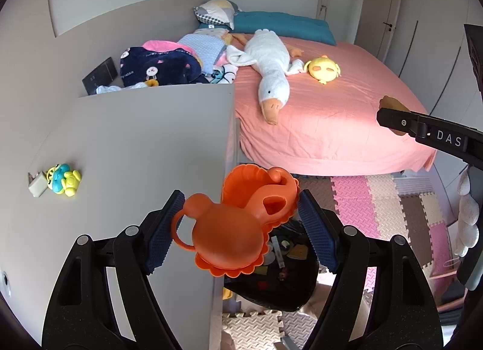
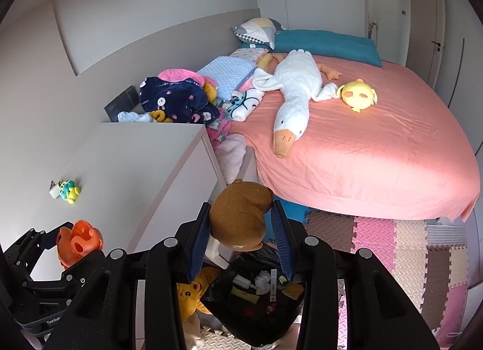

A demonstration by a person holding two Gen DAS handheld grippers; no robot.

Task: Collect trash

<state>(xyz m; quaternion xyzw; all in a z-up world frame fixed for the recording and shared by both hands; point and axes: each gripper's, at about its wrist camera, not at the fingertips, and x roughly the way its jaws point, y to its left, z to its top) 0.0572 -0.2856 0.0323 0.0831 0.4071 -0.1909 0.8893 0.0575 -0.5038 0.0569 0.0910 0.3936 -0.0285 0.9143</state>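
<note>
My left gripper (image 1: 238,214) is shut on an orange plastic toy (image 1: 238,226) and holds it above a black trash bag (image 1: 280,277) on the floor. The same toy shows in the right wrist view (image 2: 79,243). My right gripper (image 2: 241,229) is shut on a brown plush toy (image 2: 241,217), held over the same open black bag (image 2: 256,298), which holds several small scraps. The right gripper also shows at the right edge of the left wrist view (image 1: 422,129).
A grey cabinet (image 1: 135,154) stands at left with a small blue-yellow toy (image 1: 63,179) on top. A pink bed (image 2: 362,144) carries a white goose plush (image 2: 292,93), a yellow plush (image 2: 359,95) and piled clothes (image 2: 181,99). Foam mats (image 2: 407,253) cover the floor.
</note>
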